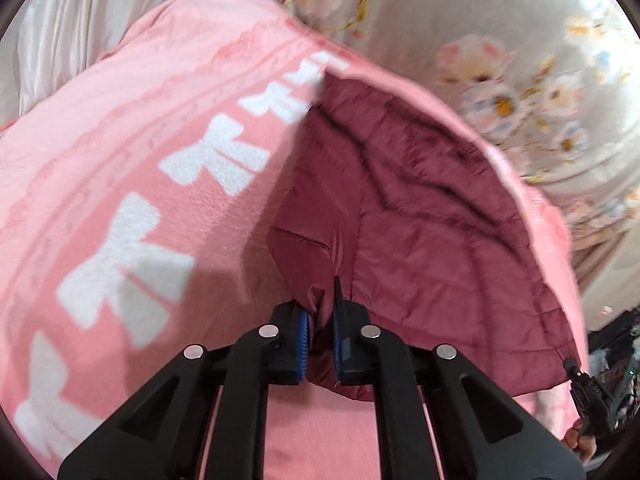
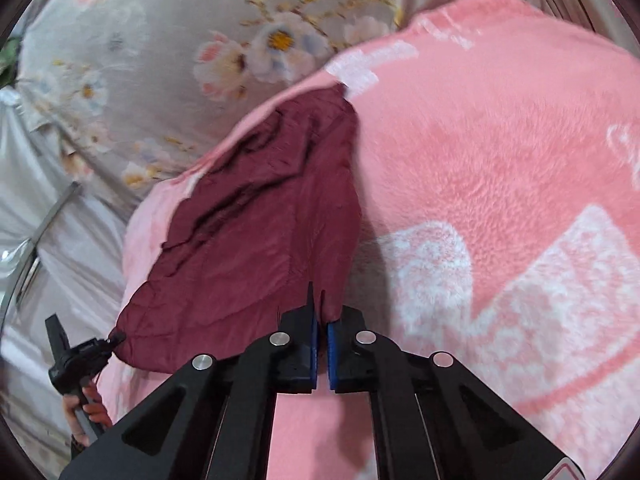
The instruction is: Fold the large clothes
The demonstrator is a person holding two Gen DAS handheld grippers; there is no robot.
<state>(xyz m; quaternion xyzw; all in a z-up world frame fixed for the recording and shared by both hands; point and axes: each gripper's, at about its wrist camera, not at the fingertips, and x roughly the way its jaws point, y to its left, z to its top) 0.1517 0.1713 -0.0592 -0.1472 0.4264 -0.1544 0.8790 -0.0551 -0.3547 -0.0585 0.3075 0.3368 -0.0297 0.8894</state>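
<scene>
Between the pads of my left gripper [image 1: 320,344] sits one near corner of the maroon jacket [image 1: 420,208]; my right gripper [image 2: 322,350] pinches the other. It lies ahead on the pink blanket [image 2: 500,160]. I judge the fold is starting: next, lift both corners evenly forward.

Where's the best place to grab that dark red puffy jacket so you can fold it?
By its near edge, one corner per hand, coming from the near side. The dark red quilted jacket lies spread flat on the pink fleece blanket, so its corners pinch easily. The left gripper and right gripper are shut there already.
</scene>
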